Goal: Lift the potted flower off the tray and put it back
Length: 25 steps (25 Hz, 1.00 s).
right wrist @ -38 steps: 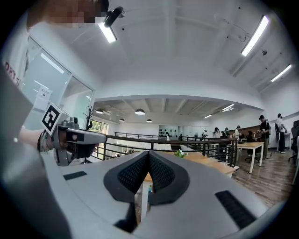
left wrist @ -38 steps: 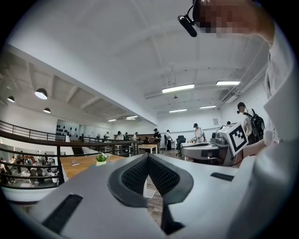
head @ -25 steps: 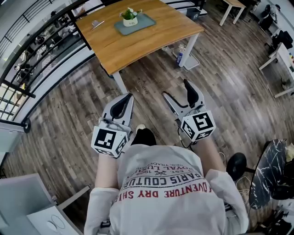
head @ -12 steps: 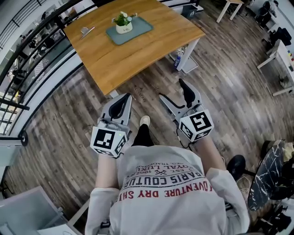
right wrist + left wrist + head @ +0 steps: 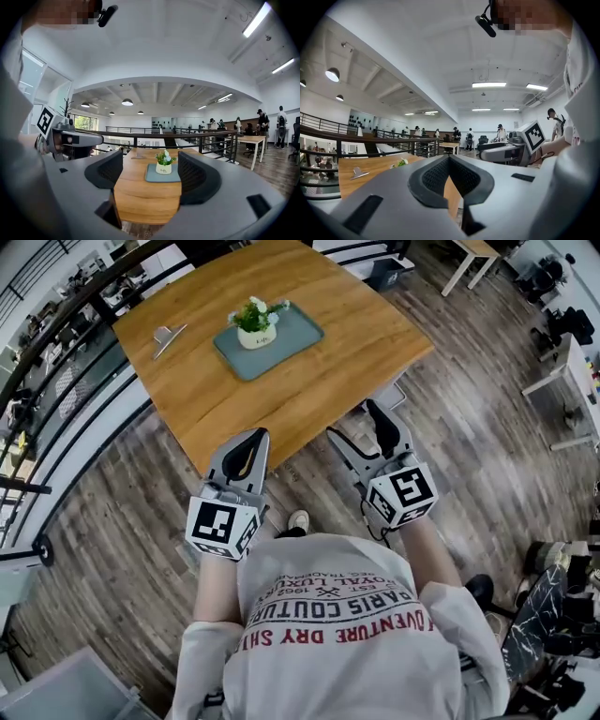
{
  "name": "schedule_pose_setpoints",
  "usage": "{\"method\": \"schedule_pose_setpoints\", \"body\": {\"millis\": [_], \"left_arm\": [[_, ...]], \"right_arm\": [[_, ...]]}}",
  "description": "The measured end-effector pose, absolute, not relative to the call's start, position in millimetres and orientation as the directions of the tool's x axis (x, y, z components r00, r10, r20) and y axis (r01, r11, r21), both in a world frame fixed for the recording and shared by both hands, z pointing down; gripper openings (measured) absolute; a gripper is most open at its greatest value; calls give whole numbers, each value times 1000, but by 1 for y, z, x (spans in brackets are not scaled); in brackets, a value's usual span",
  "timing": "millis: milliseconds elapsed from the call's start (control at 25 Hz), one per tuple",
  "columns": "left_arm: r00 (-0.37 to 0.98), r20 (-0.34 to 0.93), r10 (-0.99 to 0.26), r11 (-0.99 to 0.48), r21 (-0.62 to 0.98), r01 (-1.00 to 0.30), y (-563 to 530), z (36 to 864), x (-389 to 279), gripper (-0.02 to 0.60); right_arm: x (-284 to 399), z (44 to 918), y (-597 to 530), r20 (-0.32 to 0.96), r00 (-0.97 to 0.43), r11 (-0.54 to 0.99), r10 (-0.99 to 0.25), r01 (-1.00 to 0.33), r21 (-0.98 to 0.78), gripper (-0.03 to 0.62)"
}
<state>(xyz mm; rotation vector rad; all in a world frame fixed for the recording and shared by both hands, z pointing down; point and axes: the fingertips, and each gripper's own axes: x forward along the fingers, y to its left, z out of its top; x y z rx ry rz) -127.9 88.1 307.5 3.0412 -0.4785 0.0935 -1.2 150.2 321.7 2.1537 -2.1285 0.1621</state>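
Observation:
A small potted flower (image 5: 255, 323) in a white pot stands on a grey-green tray (image 5: 291, 334) on the wooden table (image 5: 319, 381). Both grippers hang short of the table's near edge, far from the pot. My left gripper (image 5: 255, 434) has its fingertips together and holds nothing; in its own view the left gripper (image 5: 449, 158) has only the flower's leaves (image 5: 400, 162) off to its left. My right gripper (image 5: 355, 424) is open and empty. In the right gripper view the potted flower (image 5: 163, 163) and the tray (image 5: 152, 177) show far off between the right gripper's (image 5: 154, 172) pads.
A metal clip (image 5: 167, 334) lies on the table left of the tray. A black railing (image 5: 56, 362) runs behind the table's left side. White desks (image 5: 562, 343) stand at the right. People stand in the background (image 5: 469, 137). The person's foot (image 5: 299, 519) is on the wood floor.
The table, with tray and flower, has come nearer and lower in the head view. Both grippers have advanced from open floor to the table's near edge, jaws unchanged.

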Motion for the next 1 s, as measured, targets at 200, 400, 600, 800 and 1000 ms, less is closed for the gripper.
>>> {"method": "schedule_pose_setpoints", "body": {"millis": [200,400,600,800,1000], "left_arm": [[944,93,-316,-944,66,-323,30,313,-105,12],[916,110,-385,-916,71,-394,-15,327,-93,12],[866,121,-485,-863,93,-496,-58,336,-75,12],[787,133,-602,-782,100,-615,-99,338,-41,12],[705,158,-692,-703,75,-707,-143,345,-12,12]], "right_arm": [[23,330,87,178,-24,21,-984,-1000,-17,376],[43,341,30,192,-97,98,-977,-995,-7,376],[65,350,-29,205,-216,220,-955,-975,-3,376],[101,354,-89,222,-368,380,-903,-925,10,380],[134,365,-147,255,-504,529,-825,-848,36,388]]}}
